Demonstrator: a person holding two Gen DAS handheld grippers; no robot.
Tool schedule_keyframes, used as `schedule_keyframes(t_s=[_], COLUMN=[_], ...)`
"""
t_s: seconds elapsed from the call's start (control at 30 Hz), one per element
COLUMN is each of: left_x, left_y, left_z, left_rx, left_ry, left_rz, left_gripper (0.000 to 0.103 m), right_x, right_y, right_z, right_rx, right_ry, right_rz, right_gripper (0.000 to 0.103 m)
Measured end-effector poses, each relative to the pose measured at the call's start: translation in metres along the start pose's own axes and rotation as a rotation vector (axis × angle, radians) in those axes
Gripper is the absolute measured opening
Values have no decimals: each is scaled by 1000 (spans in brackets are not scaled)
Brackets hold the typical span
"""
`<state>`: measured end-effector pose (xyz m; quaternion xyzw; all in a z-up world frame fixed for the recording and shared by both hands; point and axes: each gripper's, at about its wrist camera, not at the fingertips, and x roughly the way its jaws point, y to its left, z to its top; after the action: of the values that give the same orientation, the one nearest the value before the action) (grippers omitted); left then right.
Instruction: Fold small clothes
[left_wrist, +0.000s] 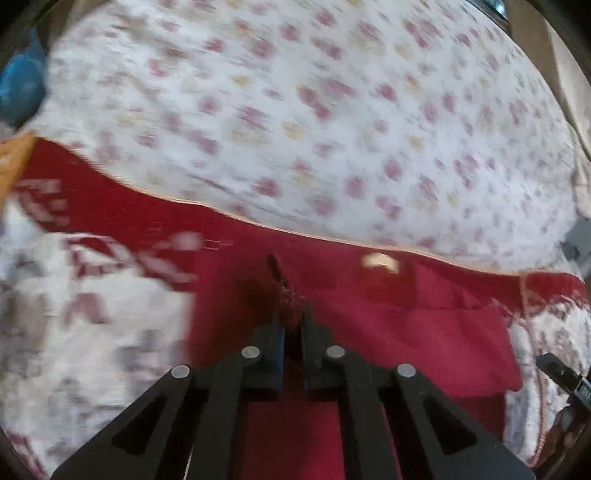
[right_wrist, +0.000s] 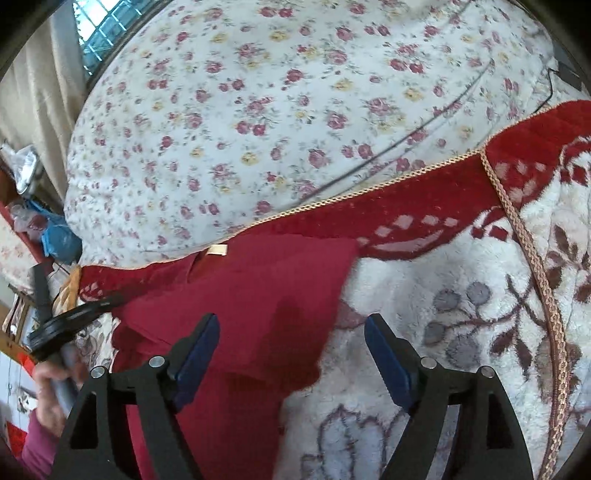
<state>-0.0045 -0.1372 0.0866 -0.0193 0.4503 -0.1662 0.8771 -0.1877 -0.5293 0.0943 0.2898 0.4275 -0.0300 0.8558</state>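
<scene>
Mostly, your left wrist view is smeared by blur: the floral sheet (left_wrist: 332, 110) reads only as pink and yellow smudges, and the blanket's pattern (left_wrist: 92, 314) on the left dissolves into white and grey patches. Your left gripper (left_wrist: 291, 325) stands with its jaws drawn together, and a dark red ridge of cloth rises from just ahead of the tips; you are pinched on the red garment (left_wrist: 406, 332), though the exact spot of the grip is lost in shadow between the pads. That garment lies on the patterned blanket, near its red border, and its lower part is cut off by the gripper body.

Your right wrist view is sharp, and shows what the other cannot. Its roses on the sheet (right_wrist: 258, 110) are crisp, the braided gold trim (right_wrist: 369, 184) of the blanket is clear, and a thin dark cord (right_wrist: 424, 129) crosses the sheet. Your right gripper (right_wrist: 291, 347) has its jaws spread wide, nothing between the blue pads (right_wrist: 195, 354) but air; the red garment (right_wrist: 240, 295) lies below them, its right edge running between the two fingers, with a small pale label (right_wrist: 217, 250) at its upper edge. At far left your other hand (right_wrist: 51, 384) shows in a pink sleeve, gripping a handle, partly cut by the frame. Clutter beside the bed there is too small to name.
</scene>
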Motion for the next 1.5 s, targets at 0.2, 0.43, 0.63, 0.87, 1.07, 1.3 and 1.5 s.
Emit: schedule_keyframes(t_s=[0.2,0.43,0.63,0.87,1.07,1.3,1.5], left_x=[20,28,35,34,29,31,35], left_y=[34,26,20,19,18,13,13], left_z=[-23,-34,-35,-36,-40,-43,-42], left_rx=[-58,12,53,36,40,77,77], left_ry=[55,41,48,48,36,28,31], left_rz=[24,77,100,98,86,112,119], left_gripper=[6,11,30,41,61,61,67], right_x=[41,87,67,38,9,71,80], right_y=[12,18,10,34,33,23,22], right_z=[5,14,1,-38,-27,5,9], right_rx=[11,-51,-68,-246,-164,-19,-50], right_ry=[85,147,117,183,107,118,86], right_rz=[-14,-91,-184,-192,-136,-92,-137], right_gripper=[88,22,27,29,63,80,17])
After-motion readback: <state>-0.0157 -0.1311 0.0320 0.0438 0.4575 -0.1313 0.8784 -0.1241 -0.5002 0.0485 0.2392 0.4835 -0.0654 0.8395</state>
